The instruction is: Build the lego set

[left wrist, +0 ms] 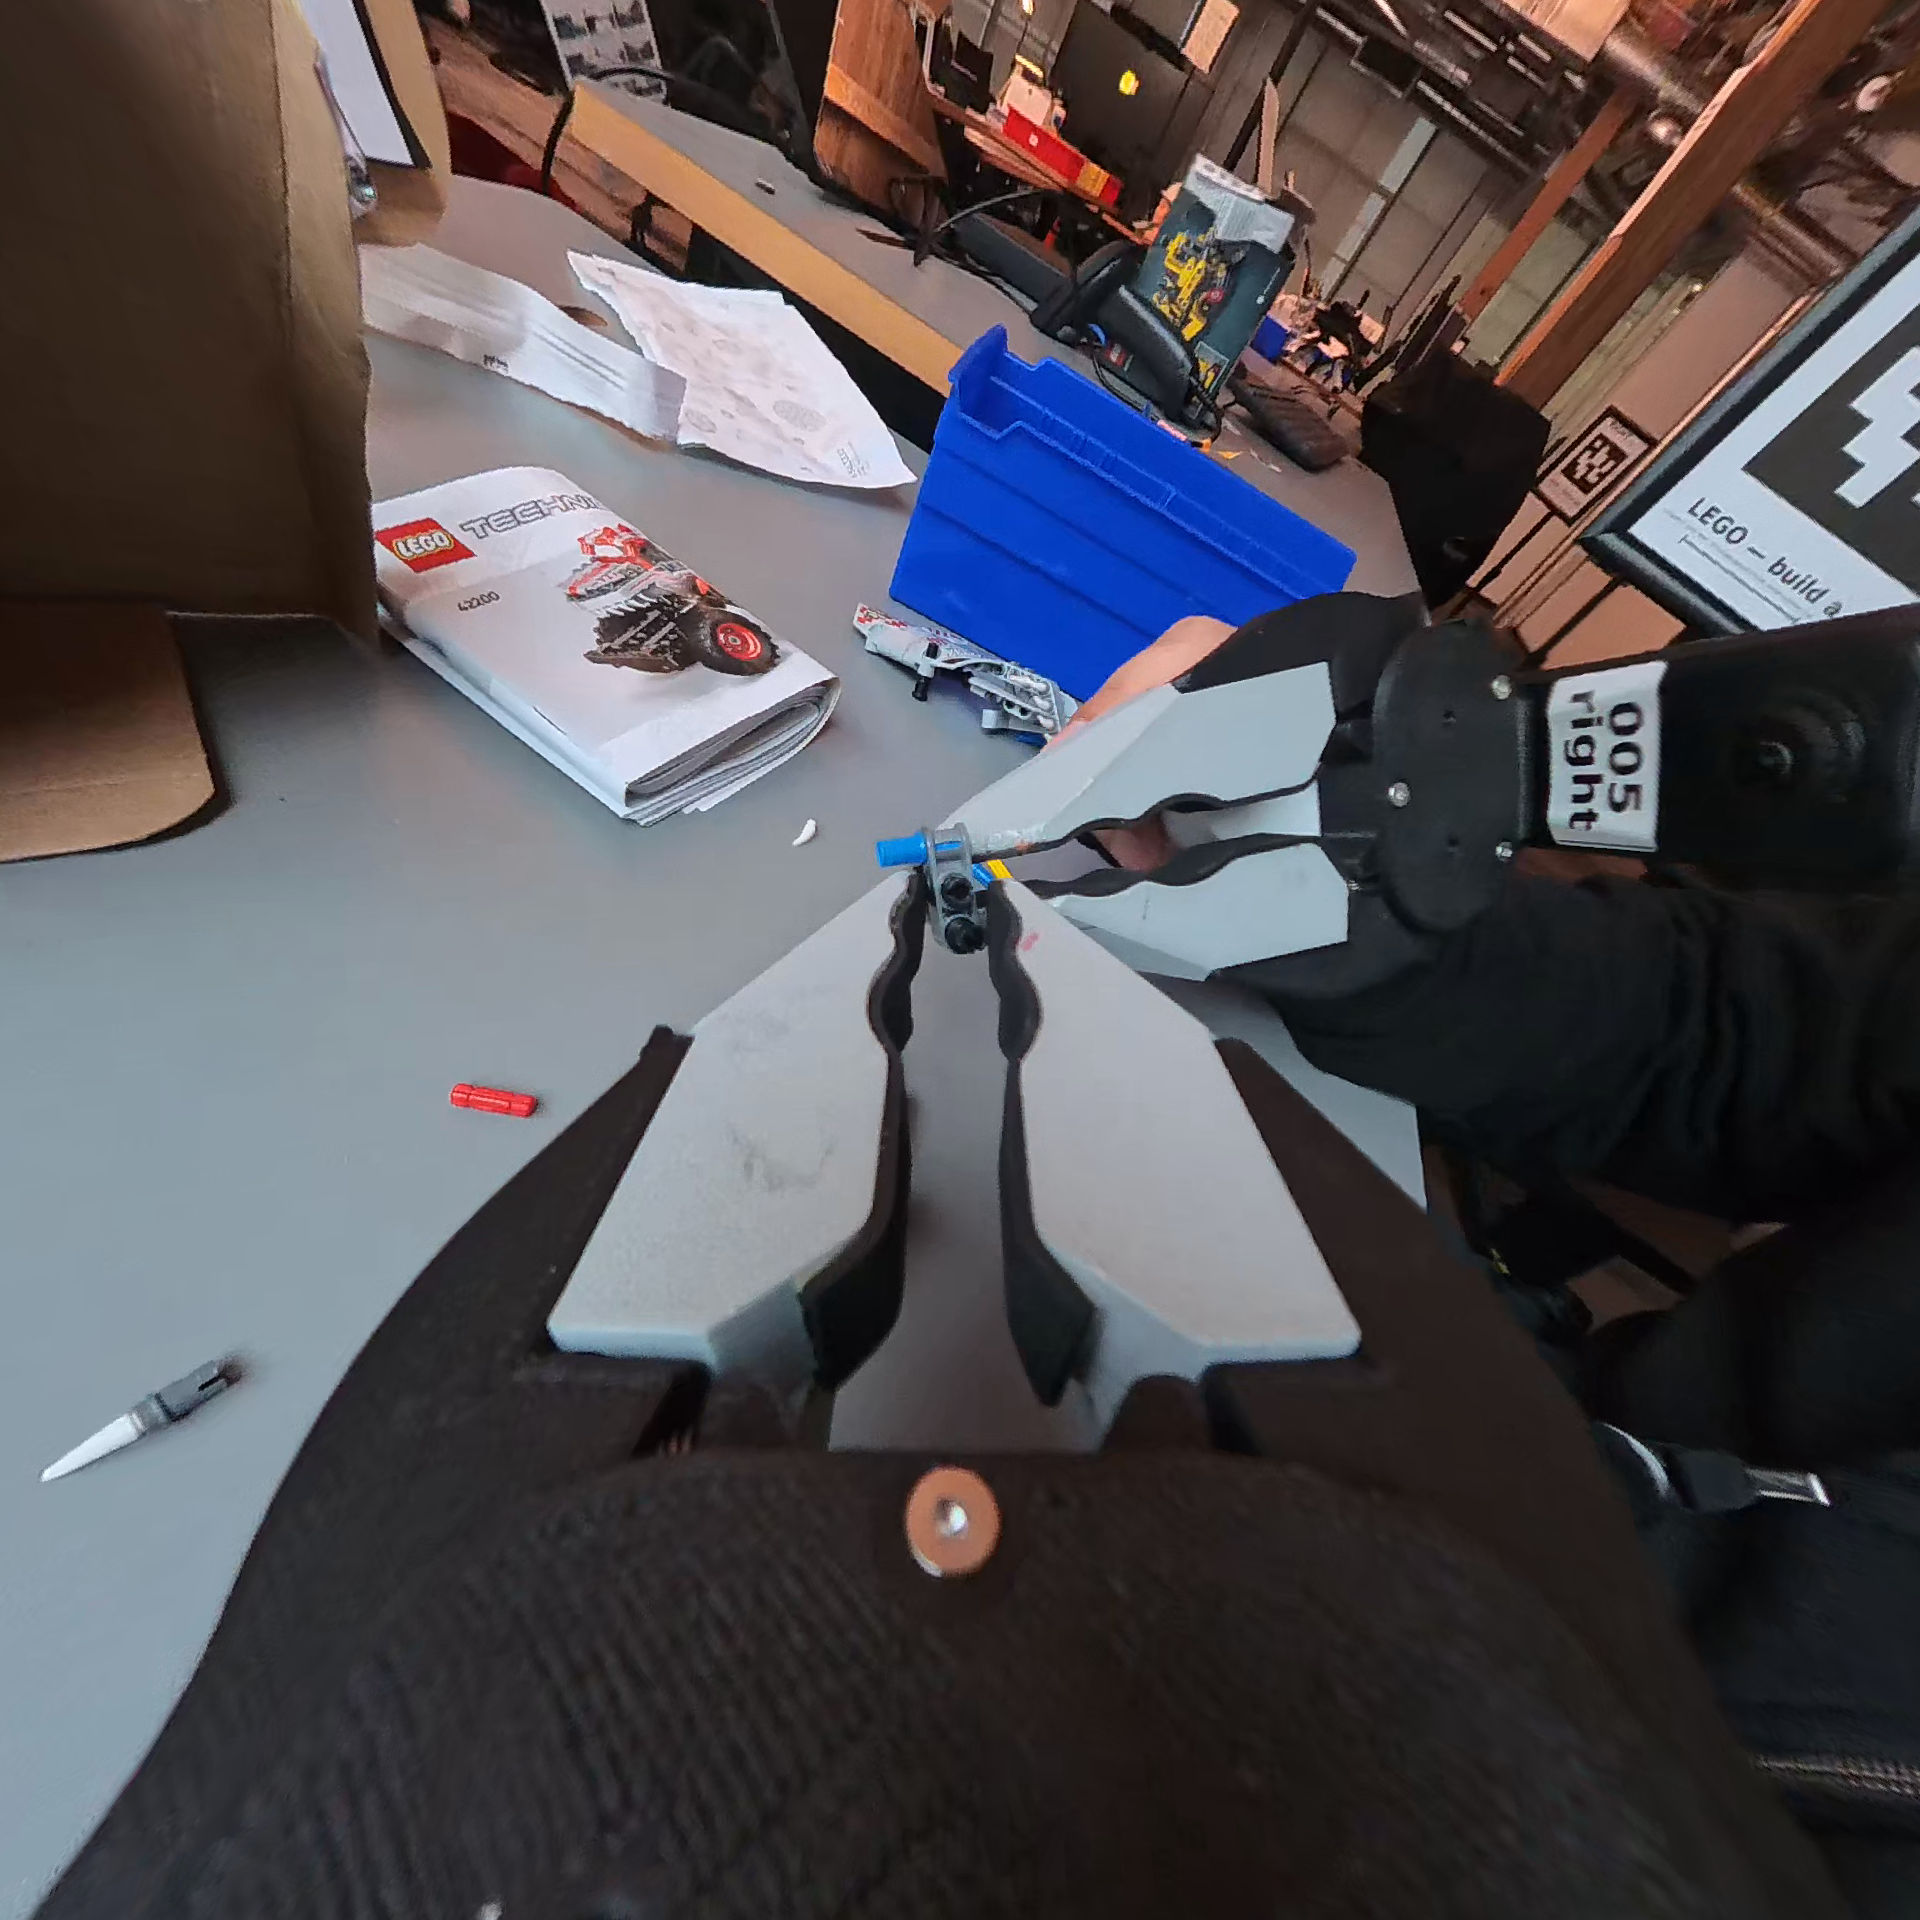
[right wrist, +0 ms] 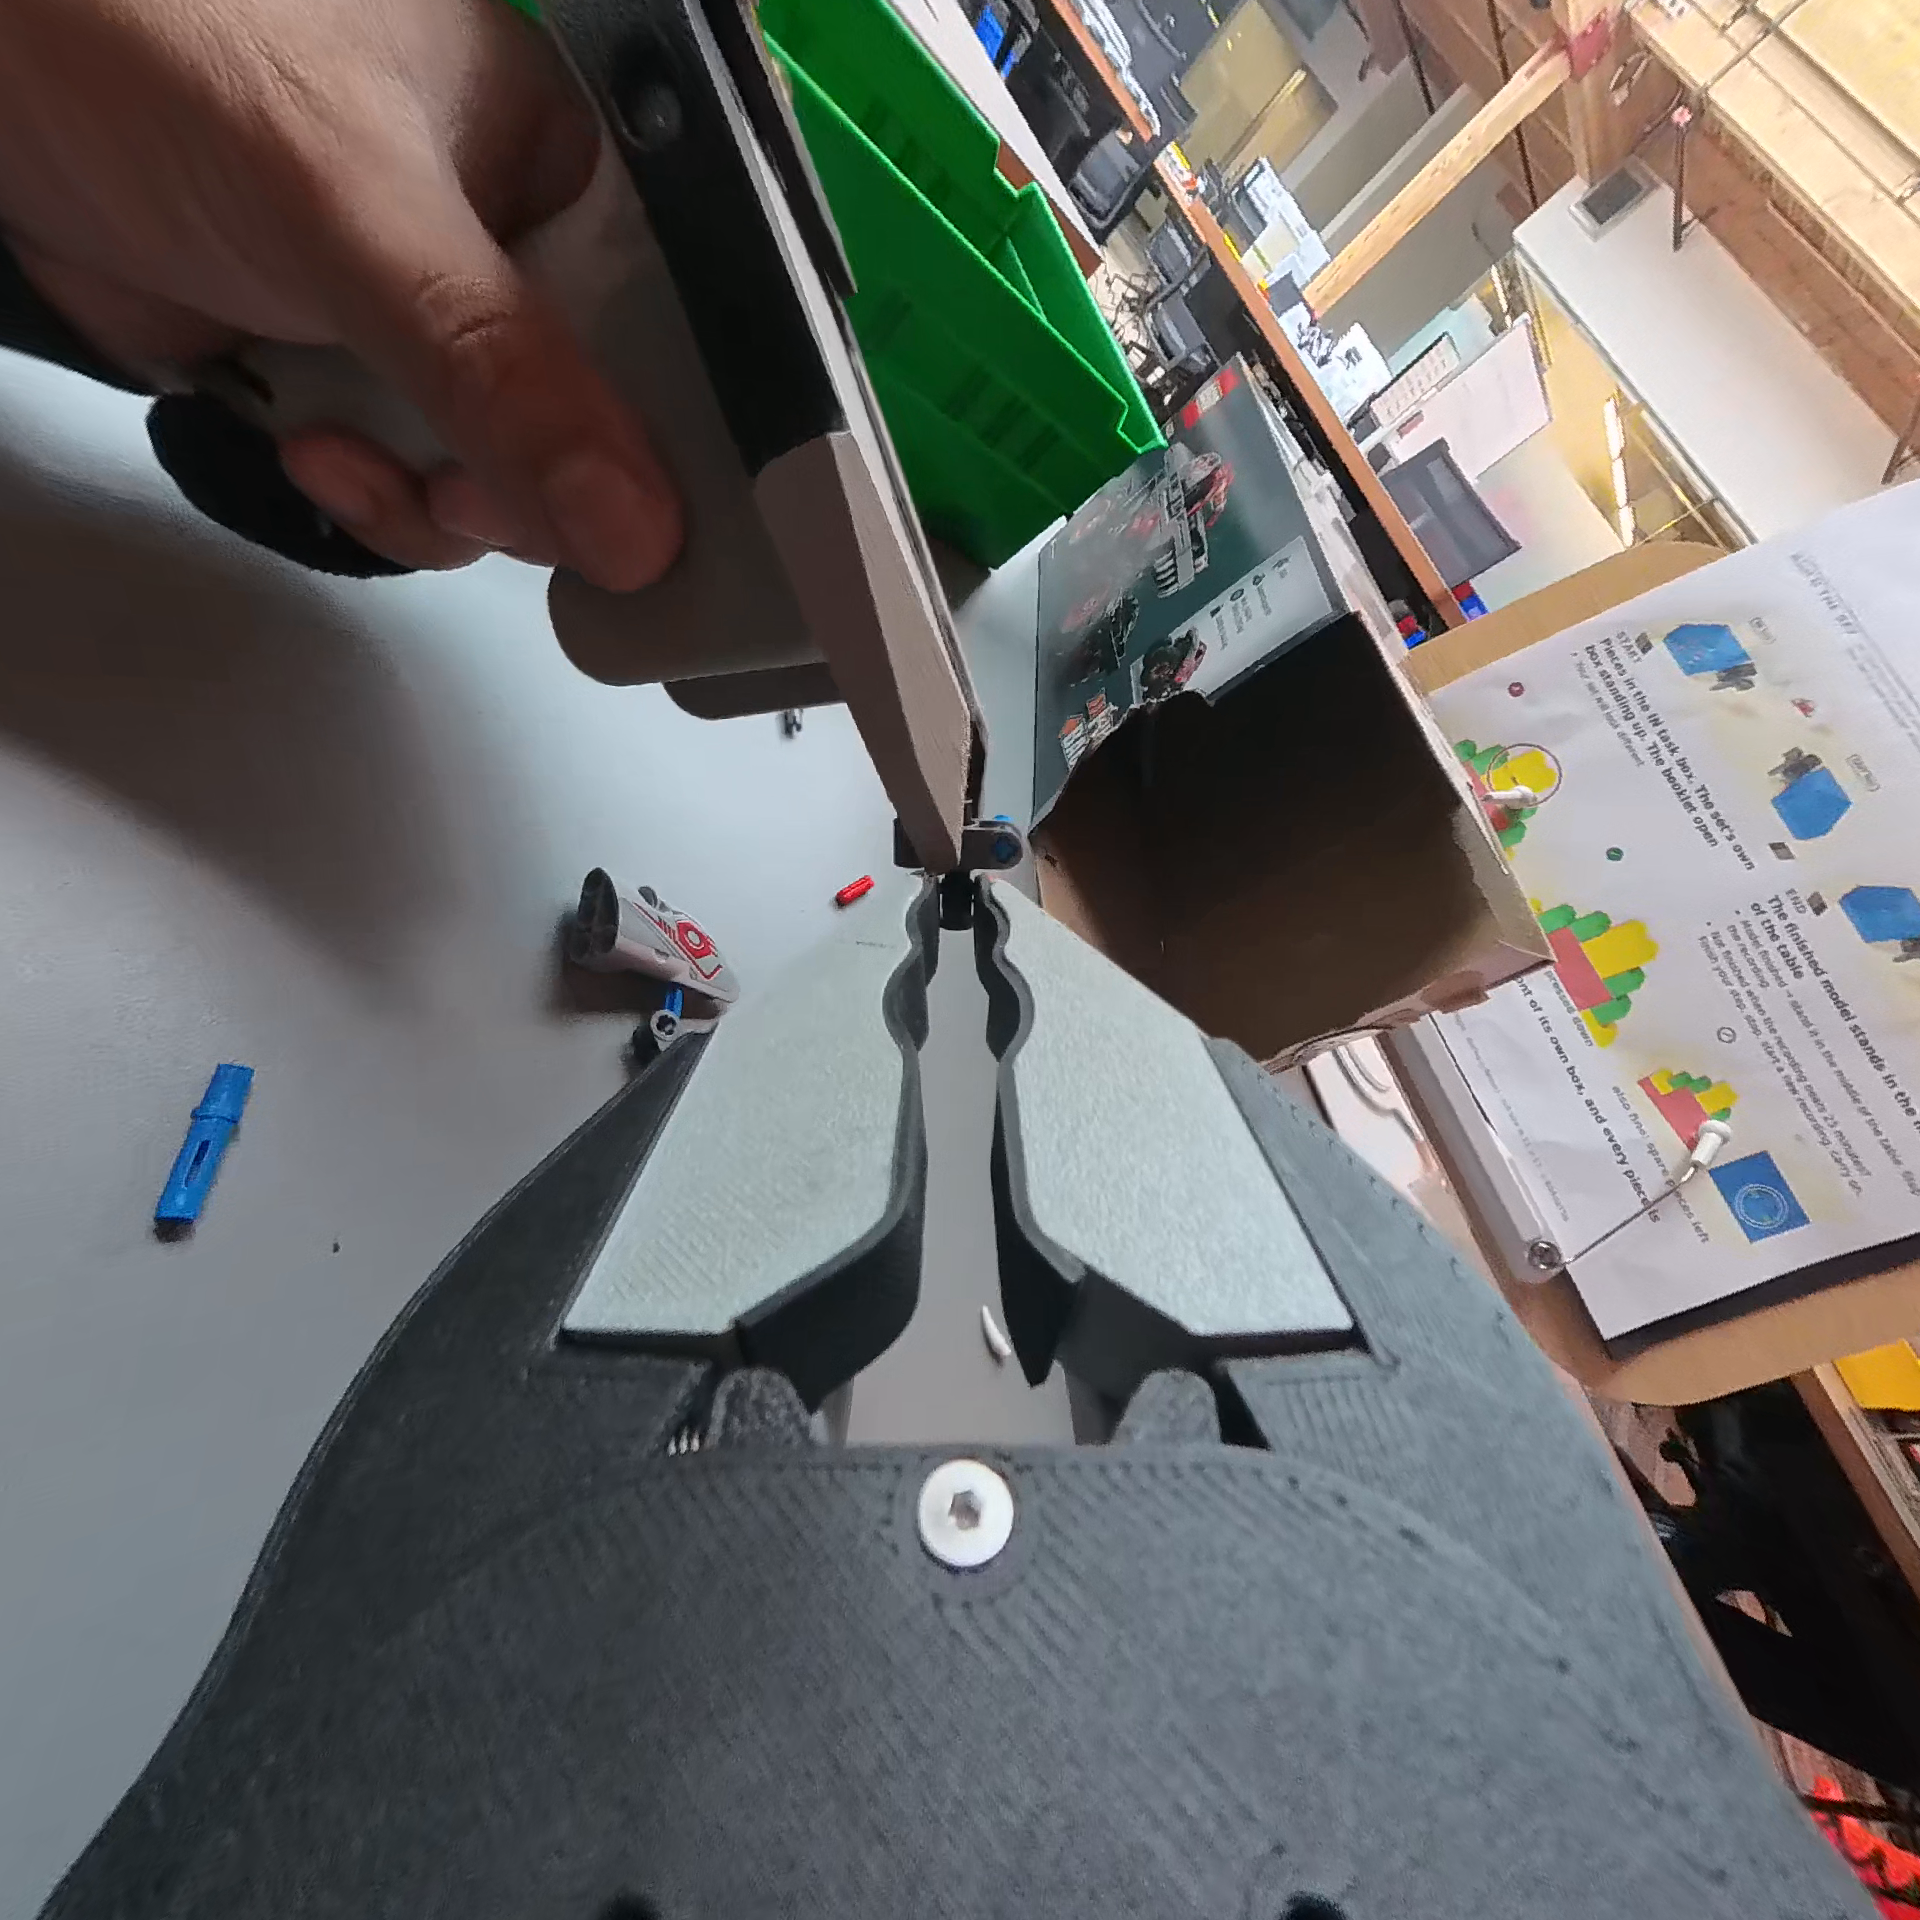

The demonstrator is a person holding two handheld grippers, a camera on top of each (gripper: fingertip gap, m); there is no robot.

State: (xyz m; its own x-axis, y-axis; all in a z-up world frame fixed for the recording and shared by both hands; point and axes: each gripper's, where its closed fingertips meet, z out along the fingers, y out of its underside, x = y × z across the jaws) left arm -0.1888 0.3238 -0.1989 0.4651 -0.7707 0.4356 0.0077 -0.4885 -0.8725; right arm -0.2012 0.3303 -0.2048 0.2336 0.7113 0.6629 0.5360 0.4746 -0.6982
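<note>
With our left gripper [left wrist: 954, 914] clamped on the grey connector [left wrist: 951, 873] above the table [left wrist: 312, 1039] and the right gripper [right wrist: 956, 899] pinching what seems a black pin, we should press straight along its hole.

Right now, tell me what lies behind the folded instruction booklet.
Behind the instruction booklet lie loose white paper sheets on the grey table. The cardboard box beside it covers the booklet's rear corner and whatever sits beyond it.
</note>
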